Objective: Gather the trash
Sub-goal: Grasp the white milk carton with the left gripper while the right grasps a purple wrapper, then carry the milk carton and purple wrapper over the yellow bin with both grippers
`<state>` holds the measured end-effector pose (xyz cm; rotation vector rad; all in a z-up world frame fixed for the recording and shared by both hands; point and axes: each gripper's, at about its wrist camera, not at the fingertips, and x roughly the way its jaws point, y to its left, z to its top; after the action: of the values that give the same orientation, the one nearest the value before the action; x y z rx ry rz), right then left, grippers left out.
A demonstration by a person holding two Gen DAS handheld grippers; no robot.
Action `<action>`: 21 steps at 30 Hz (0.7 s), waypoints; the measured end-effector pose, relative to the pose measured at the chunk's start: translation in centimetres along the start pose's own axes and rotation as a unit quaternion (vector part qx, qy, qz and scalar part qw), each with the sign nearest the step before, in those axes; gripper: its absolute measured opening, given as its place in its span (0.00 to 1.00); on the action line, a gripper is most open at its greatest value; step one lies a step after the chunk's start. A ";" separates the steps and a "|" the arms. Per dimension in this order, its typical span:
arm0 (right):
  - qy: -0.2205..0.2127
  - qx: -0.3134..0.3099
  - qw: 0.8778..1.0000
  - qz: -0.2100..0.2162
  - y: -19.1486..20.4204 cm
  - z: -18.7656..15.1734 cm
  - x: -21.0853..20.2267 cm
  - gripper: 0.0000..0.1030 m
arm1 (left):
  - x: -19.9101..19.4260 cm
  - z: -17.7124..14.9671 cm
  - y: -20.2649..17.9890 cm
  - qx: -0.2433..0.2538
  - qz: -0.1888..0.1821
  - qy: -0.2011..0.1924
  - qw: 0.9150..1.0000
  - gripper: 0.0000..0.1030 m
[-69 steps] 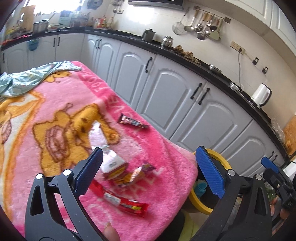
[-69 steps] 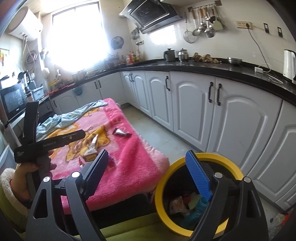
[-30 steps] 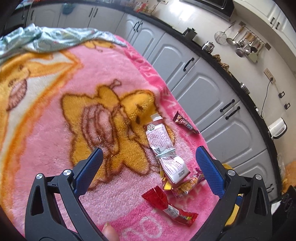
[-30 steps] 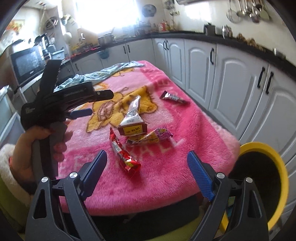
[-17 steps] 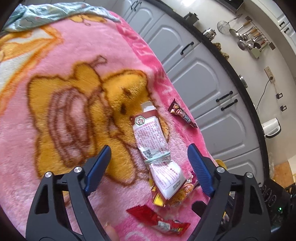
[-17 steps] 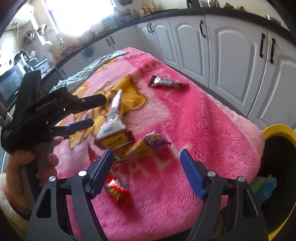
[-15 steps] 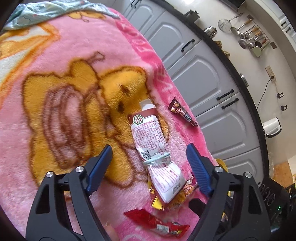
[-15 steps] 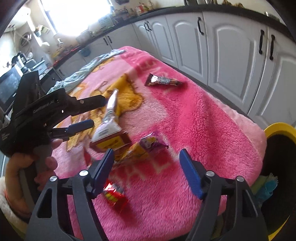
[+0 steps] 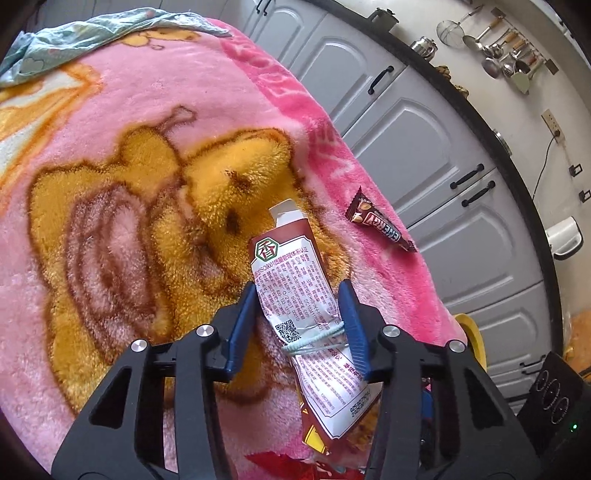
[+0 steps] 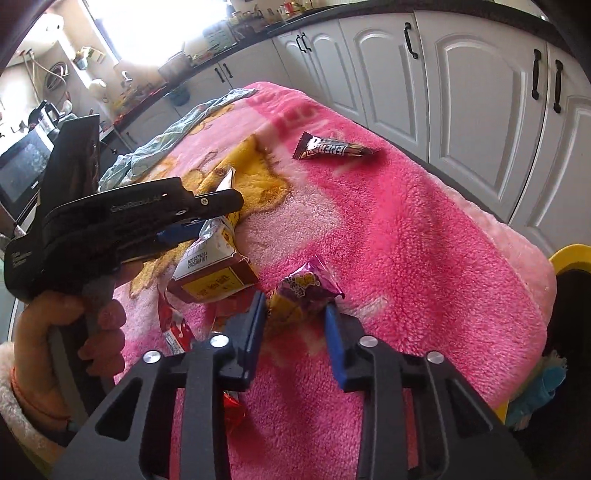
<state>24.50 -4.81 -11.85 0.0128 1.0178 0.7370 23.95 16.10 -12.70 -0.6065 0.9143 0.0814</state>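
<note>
A brown-and-white pouch [image 9: 291,280] with a rubber band round it lies on the pink blanket [image 9: 110,110]. My left gripper [image 9: 297,310] has its jaws closing on the pouch, and both blue pads touch its edges. The right wrist view shows that left gripper [image 10: 218,214] from the side, gripping the pouch [image 10: 210,266]. My right gripper [image 10: 293,314] is closing on a purple-and-yellow snack wrapper [image 10: 306,288], which sits pinched between its pads. A red wrapper [image 10: 175,332] lies beside them. A brown energy bar wrapper [image 10: 332,149] lies farther off, near the blanket's edge.
A yellow-rimmed bin [image 10: 569,254] holding trash stands on the floor beyond the blanket's right end. White cabinets [image 10: 461,92] run along the far side. A teal cloth [image 9: 92,29] is bunched at the blanket's far end. A hand [image 10: 74,314] holds the left gripper.
Both grippers came down onto the blanket and their jaws narrowed from wide open. The left now grips the pouch and the right the purple wrapper.
</note>
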 end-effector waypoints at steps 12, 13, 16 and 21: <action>-0.030 -0.025 0.999 -0.020 -0.3 -0.5 -2.4 0.22 | -1.6 -1.0 -0.4 0.015 -0.017 -0.012 1.000 0.30; -0.035 -0.026 0.999 -0.020 -0.3 -0.5 -2.8 0.22 | -1.9 -1.1 -0.6 0.018 -0.018 -0.015 1.000 0.30; -0.048 -0.029 0.998 -0.020 -0.2 0.0 -3.8 0.22 | -2.8 -1.3 -1.4 0.025 -0.027 -0.027 0.999 0.30; -0.070 -0.037 0.997 -0.020 -0.1 0.5 -6.0 0.22 | -4.9 -1.4 -3.5 0.050 -0.038 -0.052 0.997 0.30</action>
<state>23.06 -8.13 -7.03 -0.0201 0.8539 0.7269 21.03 13.36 -7.96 -0.5391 0.7886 -0.0009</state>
